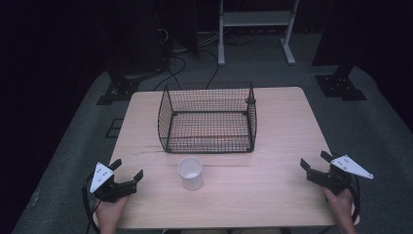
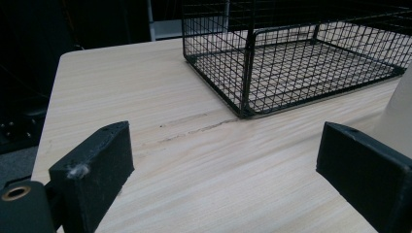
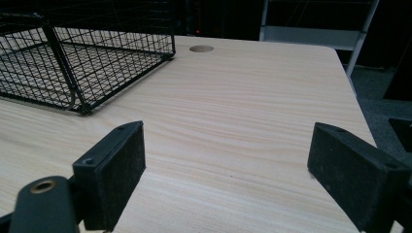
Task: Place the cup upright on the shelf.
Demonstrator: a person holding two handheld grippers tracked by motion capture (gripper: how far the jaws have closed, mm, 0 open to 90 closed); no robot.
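A white paper cup [image 1: 190, 173] stands upright on the wooden table [image 1: 272, 141], just in front of a black wire basket [image 1: 208, 118]. My left gripper [image 1: 127, 170] rests at the table's near left corner, open, with nothing between its jaws. In the left gripper view the basket [image 2: 296, 63] lies ahead and the cup's side [image 2: 399, 116] shows at the right edge. My right gripper [image 1: 314, 160] sits at the near right edge, open and holding nothing. The right gripper view has the basket [image 3: 82, 53] at the upper left beyond bare tabletop [image 3: 243, 111].
A round cable hole [image 3: 201, 48] marks the table beside the basket's far corner. Behind the table stand a white metal frame [image 1: 255, 22], dark stand bases [image 1: 341, 85] and loose cables on the grey floor.
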